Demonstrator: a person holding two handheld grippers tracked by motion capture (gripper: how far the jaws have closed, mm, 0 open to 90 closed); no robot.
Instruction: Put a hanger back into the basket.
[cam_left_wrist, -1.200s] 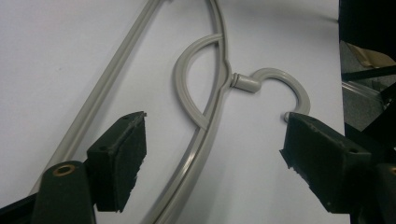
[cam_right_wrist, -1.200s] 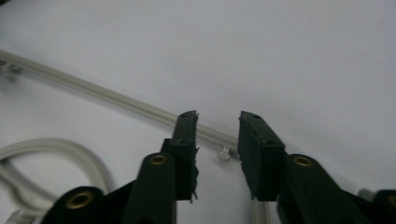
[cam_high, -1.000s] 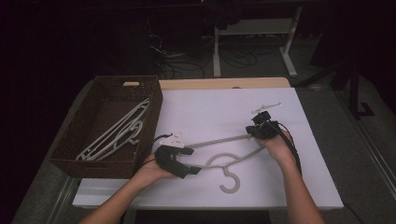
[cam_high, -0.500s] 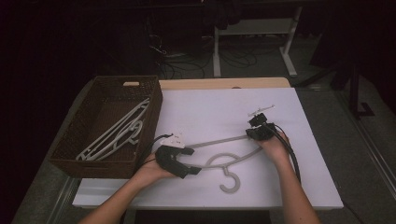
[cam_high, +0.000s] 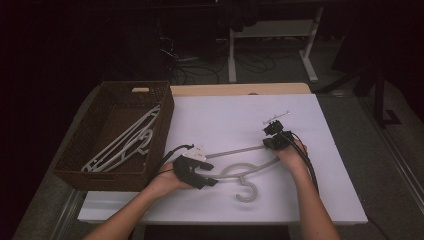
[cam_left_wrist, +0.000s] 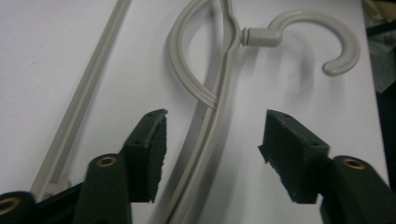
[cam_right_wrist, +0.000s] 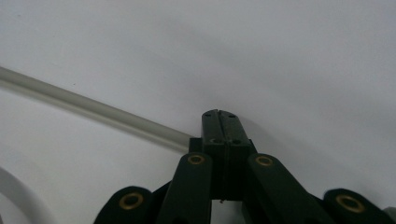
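Grey hanger (cam_high: 240, 170) lies flat on the white table (cam_high: 225, 120), unmoved. Your left gripper (cam_left_wrist: 212, 154) has just been narrowing around its arm, pads clear. Your right gripper (cam_right_wrist: 220, 116) stays clenched, apparently on the bar's end.

**Grey hanger flat on the white table**

A pale grey plastic hanger (cam_high: 245, 167) lies flat near the table's near edge. Its hook (cam_left_wrist: 322, 44) curls open toward the near side. The straight bottom bar (cam_right_wrist: 88, 108) runs on the far side, slanting from left up to the right. A curved inner loop sits below the neck.
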